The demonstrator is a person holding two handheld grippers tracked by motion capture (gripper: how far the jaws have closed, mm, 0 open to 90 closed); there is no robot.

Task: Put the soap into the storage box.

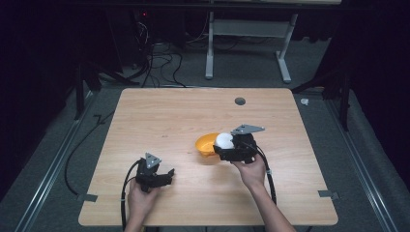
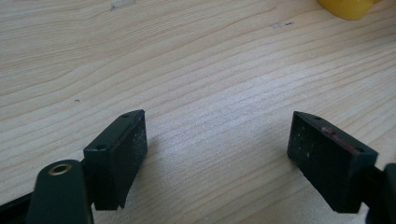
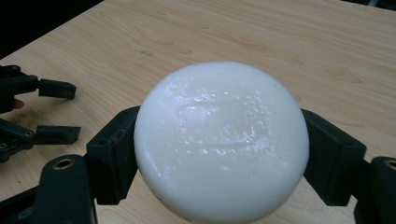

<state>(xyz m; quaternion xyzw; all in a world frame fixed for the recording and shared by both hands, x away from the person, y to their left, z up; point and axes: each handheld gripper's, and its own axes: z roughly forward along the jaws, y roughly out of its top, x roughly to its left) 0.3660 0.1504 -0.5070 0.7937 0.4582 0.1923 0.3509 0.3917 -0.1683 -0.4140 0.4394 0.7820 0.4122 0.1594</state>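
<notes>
My right gripper [image 1: 224, 145] is shut on a glossy white round object [image 1: 223, 139], held just at the right rim of a small orange-yellow bowl [image 1: 207, 144] near the table's middle. In the right gripper view the white round object [image 3: 222, 140] sits squeezed between both black jaws of the right gripper [image 3: 222, 154], slightly above the wood; a faint rectangular imprint marks its face. My left gripper [image 1: 166, 176] rests low near the front left of the table, and its jaws stand open over bare wood [image 2: 219, 128]. The bowl's edge [image 2: 348, 7] peeks in at that view's top right.
The wooden table [image 1: 169, 111] has a round cable hole [image 1: 240, 101] near its far edge. Cables trail from both grippers toward the person. In the right gripper view the left gripper [image 3: 46, 109] sits off to the left. Beyond the table stand a white desk frame [image 1: 209, 48] and floor cables.
</notes>
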